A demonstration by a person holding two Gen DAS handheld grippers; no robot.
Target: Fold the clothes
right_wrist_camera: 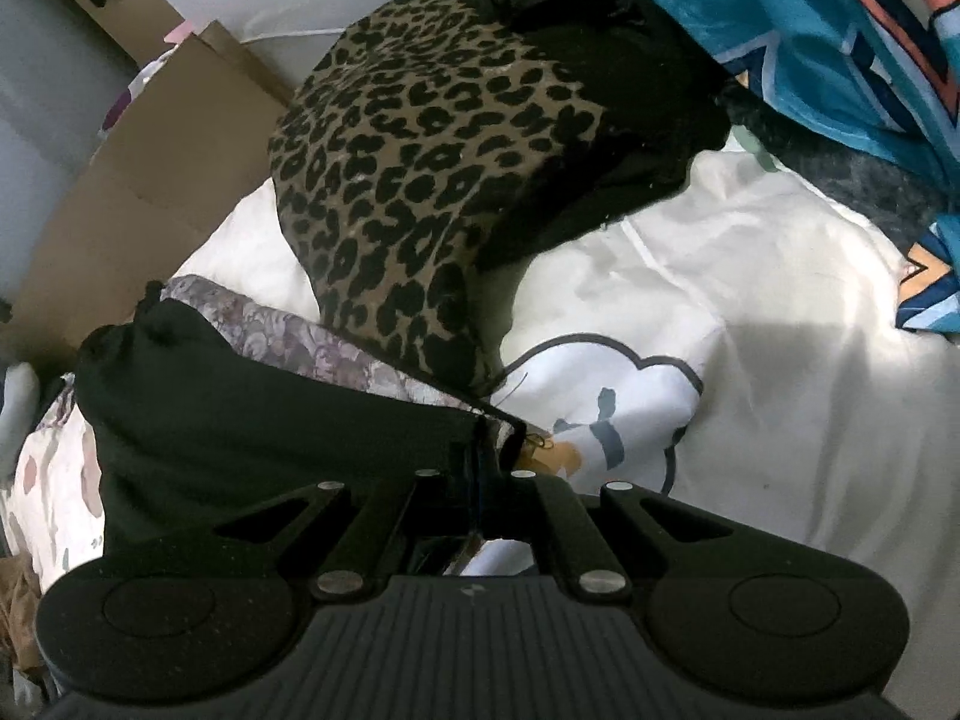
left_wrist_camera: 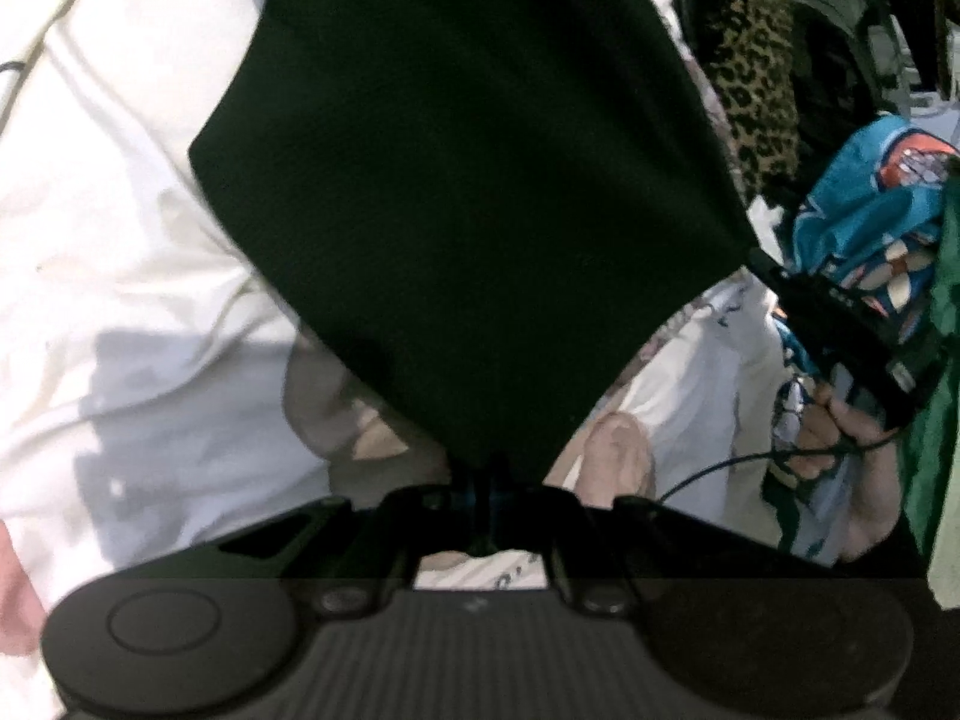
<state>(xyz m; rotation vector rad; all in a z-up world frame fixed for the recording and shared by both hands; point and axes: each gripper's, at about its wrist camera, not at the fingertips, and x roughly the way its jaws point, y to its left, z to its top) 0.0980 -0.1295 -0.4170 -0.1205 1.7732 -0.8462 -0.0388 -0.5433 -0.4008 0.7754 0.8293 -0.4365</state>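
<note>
A: Left wrist view: my left hand-held gripper pinches a corner of the dark garment, which hangs spread toward 12 o'clock over the white bedding.

B: And the right?

A: Right hand-held gripper pinches another edge at 9 o'clock. Mid-fold, I judge; next, lay it flat, corners aligned.

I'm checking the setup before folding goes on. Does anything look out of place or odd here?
Nothing damaged. Both tools, left tool and right tool, pinch the dark garment; unfolded clothes, like the leopard-print garment, lie heaped on the white bedding.
</note>
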